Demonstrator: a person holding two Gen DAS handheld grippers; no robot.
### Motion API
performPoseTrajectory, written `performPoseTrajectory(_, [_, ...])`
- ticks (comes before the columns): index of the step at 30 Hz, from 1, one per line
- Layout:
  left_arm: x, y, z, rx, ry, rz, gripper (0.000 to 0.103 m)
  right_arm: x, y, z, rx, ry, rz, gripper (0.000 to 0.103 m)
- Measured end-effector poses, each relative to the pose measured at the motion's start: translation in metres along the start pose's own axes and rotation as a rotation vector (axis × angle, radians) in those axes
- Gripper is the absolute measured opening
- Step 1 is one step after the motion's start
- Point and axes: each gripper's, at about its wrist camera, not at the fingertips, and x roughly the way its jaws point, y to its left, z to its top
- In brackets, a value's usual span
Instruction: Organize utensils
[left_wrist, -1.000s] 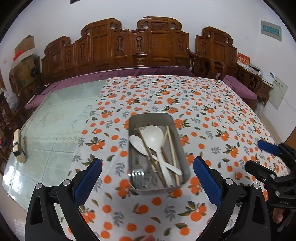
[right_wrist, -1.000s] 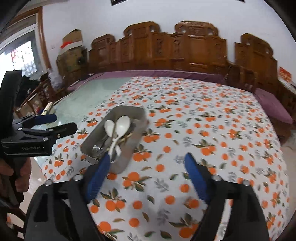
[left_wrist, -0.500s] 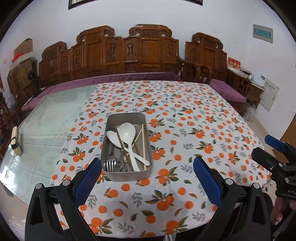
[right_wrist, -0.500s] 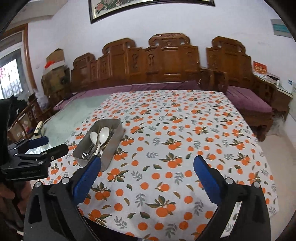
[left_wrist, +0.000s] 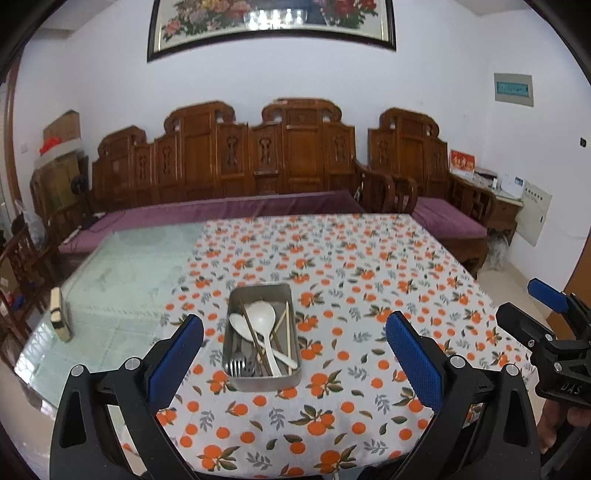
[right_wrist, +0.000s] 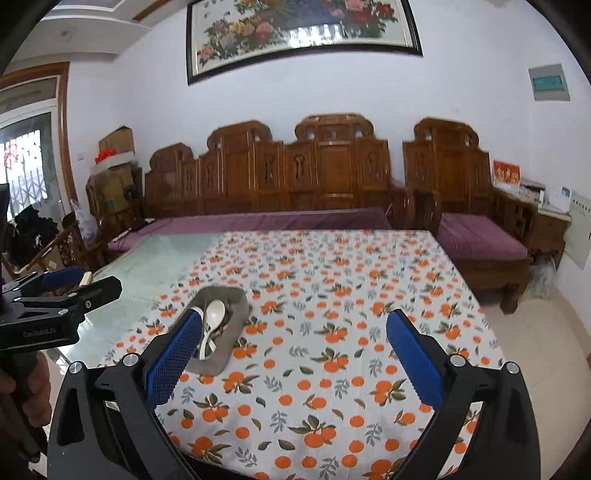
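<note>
Left gripper (left_wrist: 293, 343), black frame with blue ribbed pads, is standing spread wide with nothing between its fingers; it is hovering above the near edge of the desk (left_wrist: 140, 280). Right gripper (right_wrist: 293, 347), same build, is also standing fully spread and empty, and is showing at the right edge of the left wrist view (left_wrist: 532, 306).

The rectangular stainless-steel tray (left_wrist: 263, 382) is sitting on the orange-print white tablecloth (left_wrist: 369, 266), near the cloth's left border and the bare glass desk surface. Inside the tray: two white plastic spoons (left_wrist: 260, 315) lying crossed, thin wooden chopsticks (left_wrist: 287, 332) lying lengthwise, and metal forks (left_wrist: 236, 366) at the near end. Neither gripper is touching the tray.

A small tan block (left_wrist: 59, 315) is sitting on the glass at the desk's left side, well apart from the tray.
</note>
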Motion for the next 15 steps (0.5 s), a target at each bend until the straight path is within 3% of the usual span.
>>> performPoseTrajectory(6, [-0.022, 0.0, 0.007, -0.009, -0.052, 0.001, 0.095, -0.021, 0.005, 0.01, -0.01, -0.045, -0.011, 0.1])
performPoseTrajectory(15, [-0.026, 0.0, 0.005, -0.01, -0.061, 0.007, 0.095, -0.027, 0.004, 0.013, -0.004, -0.06, -0.013, 0.1])
